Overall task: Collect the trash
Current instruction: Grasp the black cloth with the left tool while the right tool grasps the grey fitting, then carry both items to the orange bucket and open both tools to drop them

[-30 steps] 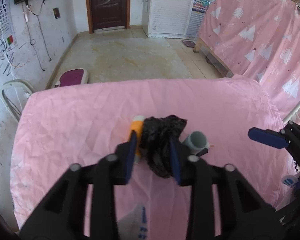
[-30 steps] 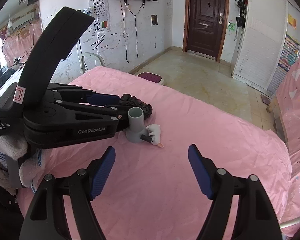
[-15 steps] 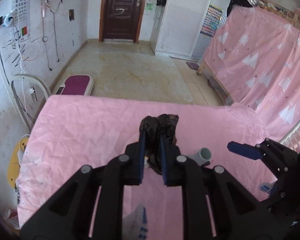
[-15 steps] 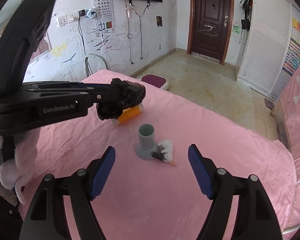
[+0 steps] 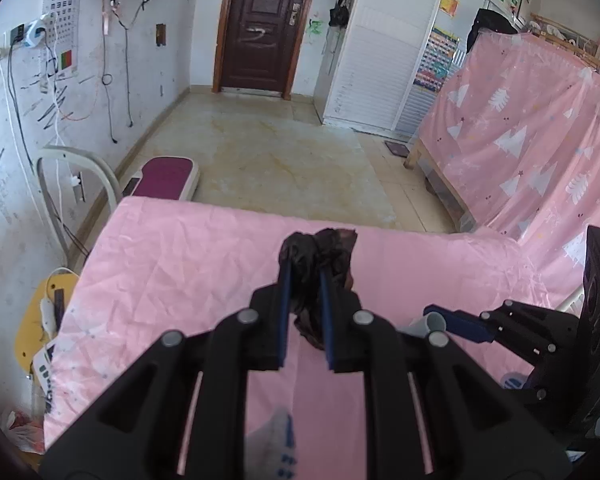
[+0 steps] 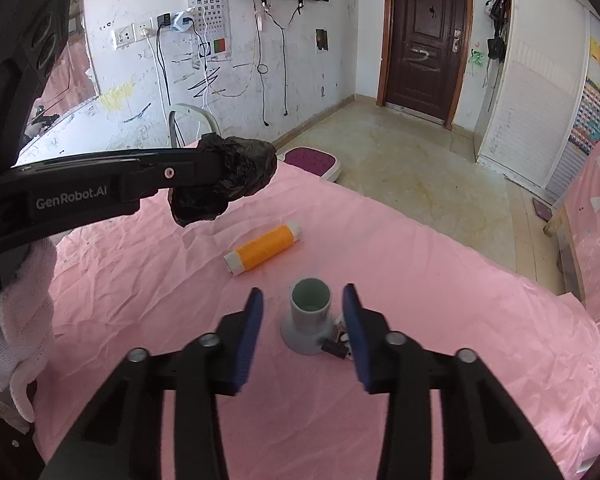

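My left gripper [image 5: 305, 280] is shut on a crumpled black plastic bag [image 5: 320, 256] and holds it well above the pink table [image 5: 172, 264]. It also shows in the right wrist view [image 6: 224, 184], where the bag [image 6: 236, 176] hangs from its tip. My right gripper [image 6: 303, 300] is open, its blue pads either side of a grey pipe fitting [image 6: 310, 320] that stands on the cloth. A crumpled white scrap [image 6: 342, 338] lies by the fitting's base, mostly hidden. An orange thread spool [image 6: 265, 249] lies beyond the fitting.
A white plastic chair [image 5: 72, 184] stands left of the table. A yellow stool [image 5: 40, 320] with a power strip stands near the table's left corner. A bed frame draped in pink cloth [image 5: 520, 140] is on the right. Beyond the table lie tiled floor and a maroon scale [image 5: 166, 174].
My left gripper closed on the black bag and lifted it off the table, uncovering the orange spool. My right gripper narrowed and moved in around the grey fitting.
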Motion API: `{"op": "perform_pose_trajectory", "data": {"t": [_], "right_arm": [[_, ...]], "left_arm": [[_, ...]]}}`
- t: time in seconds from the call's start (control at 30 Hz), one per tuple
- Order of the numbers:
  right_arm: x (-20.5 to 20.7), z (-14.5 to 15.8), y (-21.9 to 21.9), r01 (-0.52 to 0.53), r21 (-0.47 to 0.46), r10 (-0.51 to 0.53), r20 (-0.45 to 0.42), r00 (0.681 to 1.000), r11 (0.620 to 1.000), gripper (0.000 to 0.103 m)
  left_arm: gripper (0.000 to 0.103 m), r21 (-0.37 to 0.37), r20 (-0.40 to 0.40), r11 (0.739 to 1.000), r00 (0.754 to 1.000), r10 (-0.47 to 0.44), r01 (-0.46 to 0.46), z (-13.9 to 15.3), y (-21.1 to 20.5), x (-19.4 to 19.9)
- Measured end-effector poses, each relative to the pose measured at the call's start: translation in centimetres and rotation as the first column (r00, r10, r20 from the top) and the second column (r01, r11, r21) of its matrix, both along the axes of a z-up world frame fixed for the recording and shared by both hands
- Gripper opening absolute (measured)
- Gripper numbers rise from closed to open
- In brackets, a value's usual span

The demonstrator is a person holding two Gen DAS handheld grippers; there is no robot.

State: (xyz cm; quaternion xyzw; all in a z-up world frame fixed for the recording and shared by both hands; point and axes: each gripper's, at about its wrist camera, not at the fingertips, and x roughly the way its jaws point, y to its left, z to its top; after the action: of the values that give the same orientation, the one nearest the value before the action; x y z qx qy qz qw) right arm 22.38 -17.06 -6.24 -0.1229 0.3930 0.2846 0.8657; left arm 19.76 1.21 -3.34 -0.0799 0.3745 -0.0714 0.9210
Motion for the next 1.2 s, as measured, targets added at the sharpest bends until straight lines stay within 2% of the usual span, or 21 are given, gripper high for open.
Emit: {"op": "perform_pose_trajectory", "data": {"t": [0.03,0.1,0.4,0.7,1.2], "right_arm": [[-0.1,0.0,0.0,-0.003,0.000,0.003,0.002,1.000,1.000,0.013],[-0.1,0.2,0.1,-0.002,0.000,0.002,0.005,1.000,1.000,0.010],[-0.8,1.6,-0.6,0.014,0.028,-0.016,0.039,0.999,0.999,0.009],[-2.5,3.6,-2.8,0.044,0.070,-0.050,0.088,0.995,0.997,0.009],[-6.0,7.2,-9.3,0.128,0.163,-0.155,0.165,0.974,0.978,0.009]], "left_arm": [[0.013,0.001,0.000,1.000,1.000,-0.002,0.002,-0.1,0.0,-0.1],[0.013,0.009,-0.003,1.000,1.000,-0.005,0.005,-0.2,-0.1,-0.1],[0.013,0.031,-0.002,1.000,1.000,0.001,-0.001,-0.4,-0.7,-0.2],[0.013,0.067,0.025,0.998,0.999,-0.023,0.021,0.9,-2.5,-1.4],[0.013,0.145,0.069,0.984,0.991,-0.111,0.100,3.5,-8.7,-4.3]]}}
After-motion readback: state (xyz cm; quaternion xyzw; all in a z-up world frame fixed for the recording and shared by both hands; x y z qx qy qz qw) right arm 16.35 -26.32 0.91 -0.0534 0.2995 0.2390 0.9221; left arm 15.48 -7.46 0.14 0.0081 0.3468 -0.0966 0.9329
